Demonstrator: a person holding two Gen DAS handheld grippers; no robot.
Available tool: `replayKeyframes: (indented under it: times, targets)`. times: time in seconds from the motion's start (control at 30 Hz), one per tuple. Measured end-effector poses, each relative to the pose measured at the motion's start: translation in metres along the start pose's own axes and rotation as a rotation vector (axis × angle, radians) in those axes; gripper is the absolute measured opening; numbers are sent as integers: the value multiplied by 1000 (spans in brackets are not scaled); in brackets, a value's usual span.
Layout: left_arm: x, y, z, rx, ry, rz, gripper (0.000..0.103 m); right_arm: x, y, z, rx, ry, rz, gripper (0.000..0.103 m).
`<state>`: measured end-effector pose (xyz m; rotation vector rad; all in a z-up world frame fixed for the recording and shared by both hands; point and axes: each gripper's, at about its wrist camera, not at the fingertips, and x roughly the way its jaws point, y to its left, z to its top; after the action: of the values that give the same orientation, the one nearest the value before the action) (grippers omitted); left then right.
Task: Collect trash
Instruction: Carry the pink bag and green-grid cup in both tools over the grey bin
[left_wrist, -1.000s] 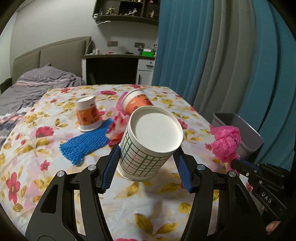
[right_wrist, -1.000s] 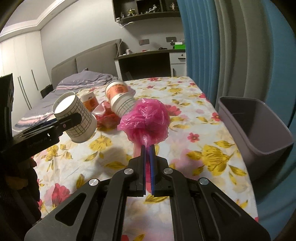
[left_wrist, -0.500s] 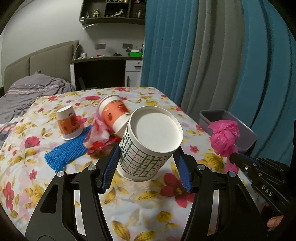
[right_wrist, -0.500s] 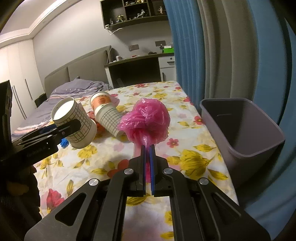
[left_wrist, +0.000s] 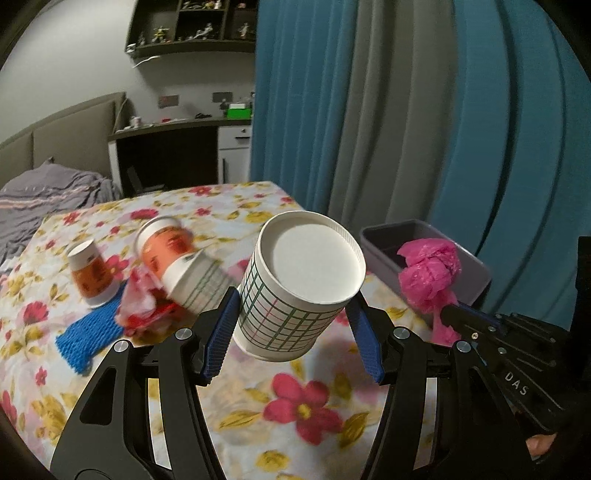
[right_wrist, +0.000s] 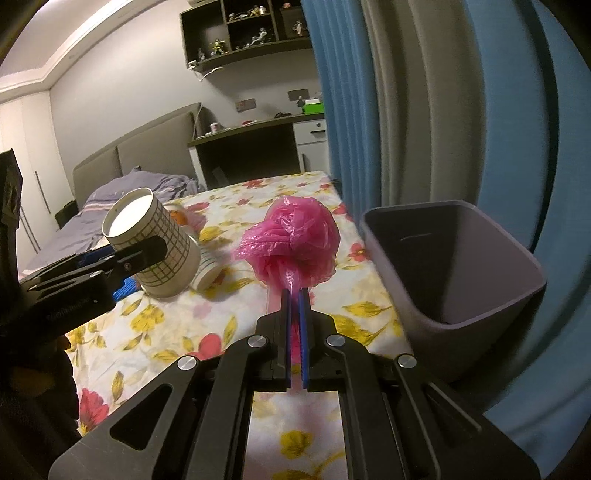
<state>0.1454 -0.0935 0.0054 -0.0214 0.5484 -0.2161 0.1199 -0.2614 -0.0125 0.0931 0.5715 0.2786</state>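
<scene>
My left gripper (left_wrist: 291, 310) is shut on a white paper cup with a green grid (left_wrist: 299, 284), held tilted above the floral table; it also shows in the right wrist view (right_wrist: 155, 251). My right gripper (right_wrist: 294, 295) is shut on a crumpled pink plastic bag (right_wrist: 291, 240), held above the table just left of the grey bin (right_wrist: 480, 295). The bag (left_wrist: 430, 269) and bin (left_wrist: 376, 251) also show in the left wrist view.
On the floral tablecloth (left_wrist: 295, 406) lie an orange cup (left_wrist: 90, 277) standing upside down, an orange cup on its side (left_wrist: 166, 247), a grid cup (left_wrist: 199, 284), a red-white wrapper (left_wrist: 142, 306) and blue foam netting (left_wrist: 86, 339). Blue-grey curtains (left_wrist: 406, 110) hang behind the bin.
Both grippers have moved right toward the bin with their loads. The bin now looms larger and nearer to the pink bag.
</scene>
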Motion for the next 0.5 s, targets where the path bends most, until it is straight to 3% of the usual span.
replayKeyframes:
  times: [0.5]
  targets:
    - [54, -78, 45, 89, -10, -160, 58, 1, -77, 30, 77, -57, -157, 5]
